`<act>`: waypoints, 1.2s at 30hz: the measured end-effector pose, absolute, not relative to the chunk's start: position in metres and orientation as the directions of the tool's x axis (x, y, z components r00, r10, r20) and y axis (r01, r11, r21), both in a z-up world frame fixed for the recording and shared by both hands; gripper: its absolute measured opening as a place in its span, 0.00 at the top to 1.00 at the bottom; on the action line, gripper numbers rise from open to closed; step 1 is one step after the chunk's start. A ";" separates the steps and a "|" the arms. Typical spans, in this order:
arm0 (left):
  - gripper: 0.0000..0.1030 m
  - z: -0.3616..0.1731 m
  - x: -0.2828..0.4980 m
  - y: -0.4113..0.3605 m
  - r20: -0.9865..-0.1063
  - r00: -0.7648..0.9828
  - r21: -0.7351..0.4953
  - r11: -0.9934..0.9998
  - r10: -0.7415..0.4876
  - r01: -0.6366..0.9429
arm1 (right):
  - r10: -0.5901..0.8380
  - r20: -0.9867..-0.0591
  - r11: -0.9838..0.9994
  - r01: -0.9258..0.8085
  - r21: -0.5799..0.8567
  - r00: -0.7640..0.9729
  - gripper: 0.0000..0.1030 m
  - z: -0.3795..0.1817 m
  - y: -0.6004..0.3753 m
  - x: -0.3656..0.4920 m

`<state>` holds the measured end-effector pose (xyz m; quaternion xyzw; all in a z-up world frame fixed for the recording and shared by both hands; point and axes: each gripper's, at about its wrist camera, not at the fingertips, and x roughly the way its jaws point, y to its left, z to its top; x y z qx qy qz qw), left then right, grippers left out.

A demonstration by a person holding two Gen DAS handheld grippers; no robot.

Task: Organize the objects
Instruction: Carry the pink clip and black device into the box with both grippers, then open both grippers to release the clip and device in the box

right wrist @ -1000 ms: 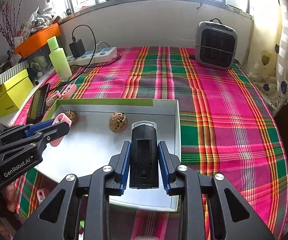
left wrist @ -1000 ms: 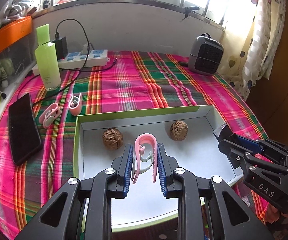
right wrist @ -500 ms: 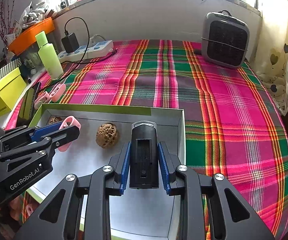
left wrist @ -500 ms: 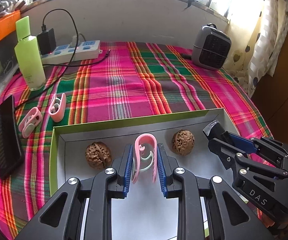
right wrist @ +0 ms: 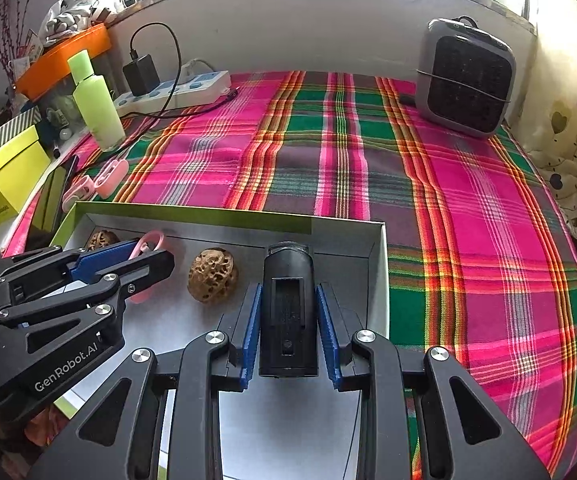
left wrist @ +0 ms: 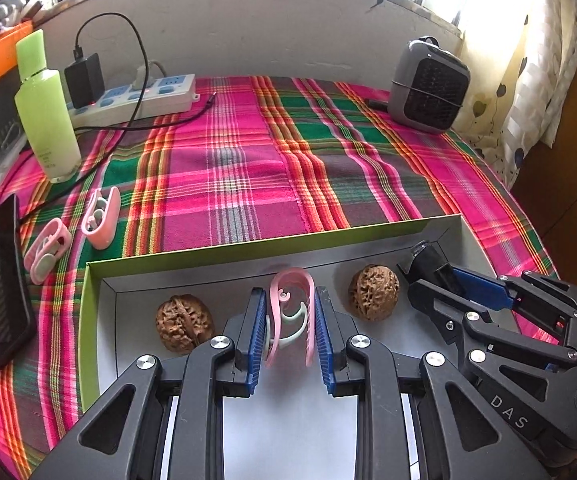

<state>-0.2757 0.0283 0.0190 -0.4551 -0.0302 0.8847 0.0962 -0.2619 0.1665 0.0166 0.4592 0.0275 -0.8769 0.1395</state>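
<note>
My left gripper (left wrist: 291, 300) is shut on a pink clip (left wrist: 292, 312) and holds it inside the green-rimmed white box (left wrist: 248, 250), between two walnuts (left wrist: 184, 322) (left wrist: 373, 292). My right gripper (right wrist: 287, 292) is shut on a black cylindrical device (right wrist: 288, 308) over the box's right part (right wrist: 344, 224), near its right wall. The right gripper also shows in the left wrist view (left wrist: 428, 268), and the left gripper shows in the right wrist view (right wrist: 160, 256). One walnut (right wrist: 211, 275) lies between the two grippers.
Two more pink clips (left wrist: 100, 216) (left wrist: 46, 250) lie on the plaid cloth left of the box. A black phone (left wrist: 2, 280), a green bottle (left wrist: 44, 112), a power strip with charger (left wrist: 136, 96) and a small grey heater (left wrist: 428, 86) stand around the table's edges.
Both grippers have moved forward and lower into the box with their objects still held. The walnuts and the box's far wall now sit closer to the fingertips.
</note>
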 end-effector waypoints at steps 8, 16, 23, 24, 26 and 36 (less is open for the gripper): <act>0.79 0.016 -0.278 0.027 -0.804 -0.562 -0.140 -0.980 0.195 -0.139 | -0.216 -0.815 -0.958 0.278 0.070 -0.538 0.72 0.016 0.163 -0.264; 0.79 0.016 -0.279 0.027 -0.804 -0.561 -0.143 -0.980 0.196 -0.137 | -0.211 -0.814 -0.959 0.276 0.065 -0.541 0.72 0.015 0.162 -0.265; 0.78 0.016 -0.279 0.027 -0.804 -0.561 -0.142 -0.980 0.195 -0.137 | -0.209 -0.813 -0.961 0.270 0.066 -0.543 0.72 0.015 0.163 -0.264; 0.78 0.016 -0.279 0.027 -0.805 -0.561 -0.142 -0.981 0.194 -0.136 | -0.208 -0.813 -0.961 0.271 0.065 -0.544 0.72 0.015 0.163 -0.264; 0.77 0.016 -0.279 0.028 -0.804 -0.561 -0.141 -0.980 0.195 -0.139 | -0.207 -0.813 -0.960 0.272 0.062 -0.544 0.72 0.015 0.163 -0.264; 0.64 0.016 -0.276 0.027 -0.806 -0.561 -0.131 -0.982 0.186 -0.138 | -0.199 -0.811 -0.962 0.267 0.055 -0.550 0.72 0.015 0.164 -0.261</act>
